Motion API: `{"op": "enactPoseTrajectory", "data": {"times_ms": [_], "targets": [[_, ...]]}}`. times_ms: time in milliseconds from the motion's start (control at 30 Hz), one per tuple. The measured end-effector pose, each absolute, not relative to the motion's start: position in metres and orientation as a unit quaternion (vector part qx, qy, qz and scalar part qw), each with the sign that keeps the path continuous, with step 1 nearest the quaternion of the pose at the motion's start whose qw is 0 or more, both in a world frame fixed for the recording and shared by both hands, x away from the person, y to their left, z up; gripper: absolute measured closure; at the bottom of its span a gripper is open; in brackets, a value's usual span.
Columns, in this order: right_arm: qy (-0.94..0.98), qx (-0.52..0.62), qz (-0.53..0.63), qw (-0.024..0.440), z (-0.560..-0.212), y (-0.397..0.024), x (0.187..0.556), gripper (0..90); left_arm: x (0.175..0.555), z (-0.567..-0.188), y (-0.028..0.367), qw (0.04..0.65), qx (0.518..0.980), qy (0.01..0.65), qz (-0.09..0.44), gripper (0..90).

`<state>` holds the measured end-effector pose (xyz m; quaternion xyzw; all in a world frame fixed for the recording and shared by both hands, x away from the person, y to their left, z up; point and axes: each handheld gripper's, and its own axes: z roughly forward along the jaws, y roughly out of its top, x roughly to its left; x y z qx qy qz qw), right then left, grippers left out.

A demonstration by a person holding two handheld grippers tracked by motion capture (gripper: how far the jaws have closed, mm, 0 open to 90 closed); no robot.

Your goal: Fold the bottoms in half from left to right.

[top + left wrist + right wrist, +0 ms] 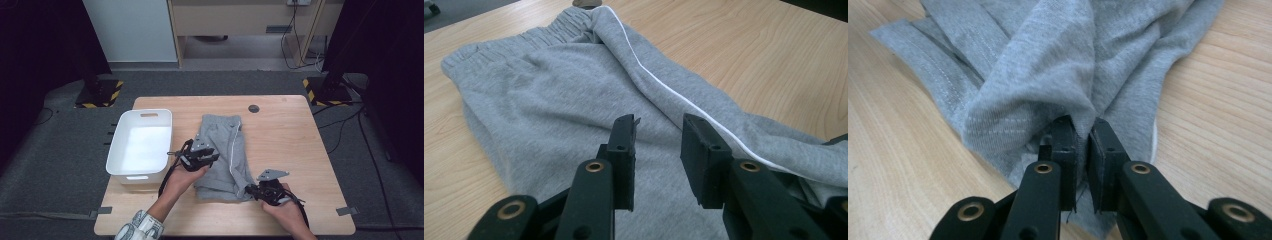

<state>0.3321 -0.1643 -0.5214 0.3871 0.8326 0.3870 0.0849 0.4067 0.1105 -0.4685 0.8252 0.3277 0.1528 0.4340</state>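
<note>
Hidden folds and cropped edges

The grey sweatpants (1048, 65) run off the top edge beyond the right gripper (1083, 132) jaws, which cover the pinched fold between them; past the left gripper (659, 132) jaws, the desk (744, 45) is cropped, and lower cloth layers stay hidden.

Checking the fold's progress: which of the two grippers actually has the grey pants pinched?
The right gripper: its jaws are clamped on a fold of the grey pants. The left gripper hovers over the fabric, jaws apart.
</note>
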Motion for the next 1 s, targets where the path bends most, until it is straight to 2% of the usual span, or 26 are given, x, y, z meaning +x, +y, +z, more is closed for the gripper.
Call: {"op": "enactPoseTrajectory", "data": {"times_ms": [567,867,1000], "targets": [[0.821,0.389,0.404,0.109,-0.498,-0.179,0.328,84.2,0.401,-0.471,0.116,0.431,0.823,0.333,0.164,65.3],[0.818,0.384,0.411,0.116,-0.485,-0.166,0.337,79.6,0.402,-0.471,0.117,0.432,0.822,0.333,0.166,64.3],[0.819,0.382,0.412,0.117,-0.481,-0.154,0.346,73.7,0.404,-0.469,0.12,0.435,0.819,0.335,0.17,63.6]]}}
